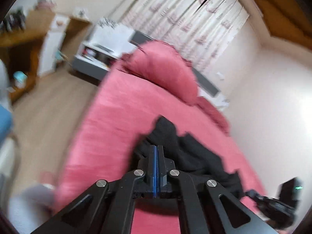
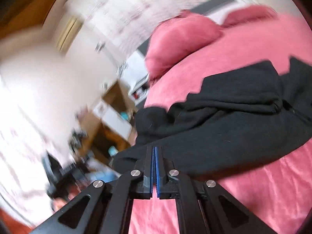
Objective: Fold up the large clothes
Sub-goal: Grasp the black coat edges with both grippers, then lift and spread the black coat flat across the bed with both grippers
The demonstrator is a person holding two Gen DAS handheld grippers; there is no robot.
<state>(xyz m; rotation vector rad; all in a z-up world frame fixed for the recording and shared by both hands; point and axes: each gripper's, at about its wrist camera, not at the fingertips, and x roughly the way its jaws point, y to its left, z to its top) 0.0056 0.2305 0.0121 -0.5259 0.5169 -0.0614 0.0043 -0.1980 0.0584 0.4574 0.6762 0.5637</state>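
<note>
A large black garment [image 1: 187,150] lies bunched on the pink bed [image 1: 109,120]. My left gripper [image 1: 156,148] is shut, its tips against the garment's near edge; whether cloth is pinched between the pads I cannot tell. In the right wrist view the same black garment [image 2: 224,124] spreads over the pink bed [image 2: 263,191], with a folded thick band across its middle. My right gripper [image 2: 155,149] is shut at the garment's left edge, cloth lying right at its tips. The other gripper [image 1: 280,204] shows at the left wrist view's lower right.
Pink pillows [image 1: 163,68] [image 2: 181,39] lie at the bed's head. A white and grey bedside unit [image 1: 101,46] and wooden shelves [image 1: 21,39] stand past the bed's left side. Patterned curtains [image 1: 191,19] hang behind. Both views are motion-blurred.
</note>
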